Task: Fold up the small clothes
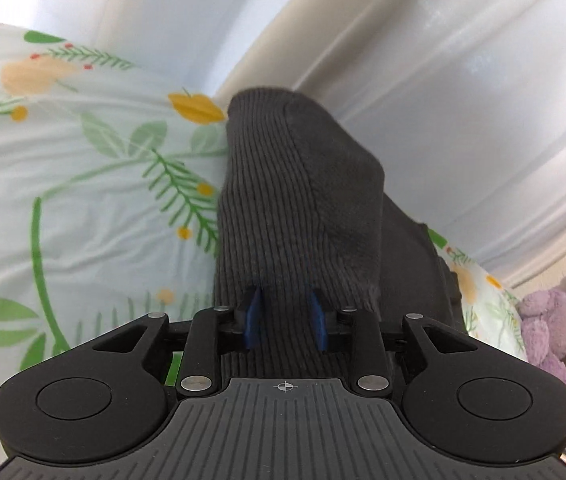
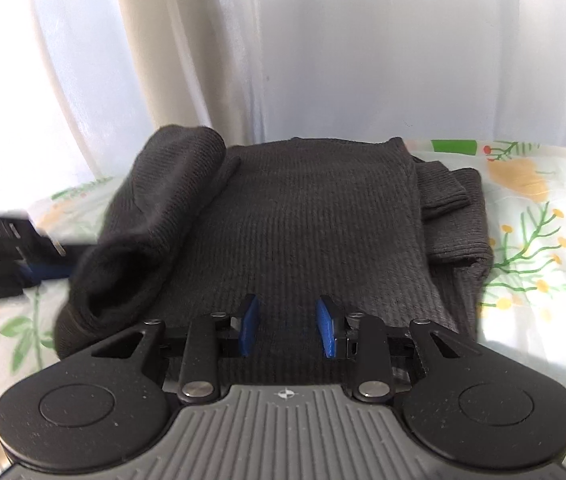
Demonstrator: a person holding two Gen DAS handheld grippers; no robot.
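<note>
Nearest, low in each frame, both grippers show blue jaws apart, clamped on nothing. The left gripper (image 1: 286, 322) sits at a raised sleeve fold; the right gripper (image 2: 289, 330) hovers over the dark ribbed top (image 2: 307, 216), mid-frame on the floral bedsheet (image 2: 531, 216). Sleeves look turned in; next probably calls for gripping the near hem. Only the left view shows the purple plush toy (image 1: 559, 312), lower right.
</note>
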